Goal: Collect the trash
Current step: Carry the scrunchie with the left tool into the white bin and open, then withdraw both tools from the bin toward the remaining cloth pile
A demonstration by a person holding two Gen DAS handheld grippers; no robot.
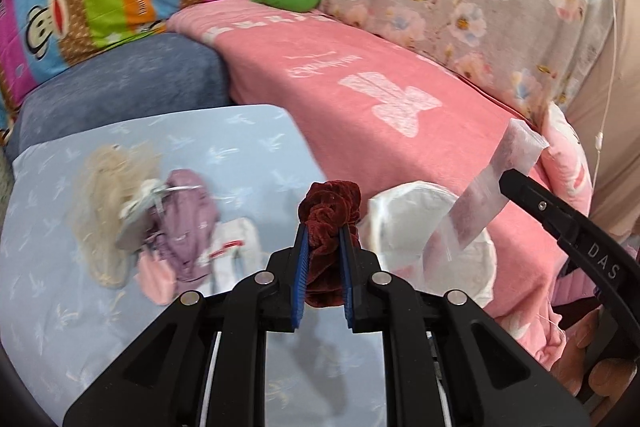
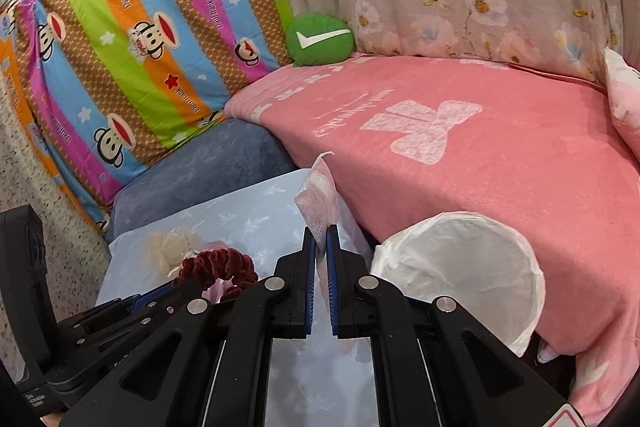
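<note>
Left gripper [image 1: 324, 227]: clenched on dark red scrunchie [image 1: 330, 223], lifted above light blue cloth [image 1: 248, 135].
Right gripper [image 2: 320, 233]: jaws pressed on thin white wrapper [image 2: 318, 203], held up in air.
Bin: white-lined bin [image 2: 516, 283] beside pink blanket [image 2: 500, 167], just right of both grippers.
Left on cloth: beige tuft [image 1: 108, 195], purple piece [image 1: 188, 223], blurred.

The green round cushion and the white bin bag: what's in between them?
Only bare pink blanket lies between the green cushion and the white bin bag, clearest in the right wrist view.
</note>
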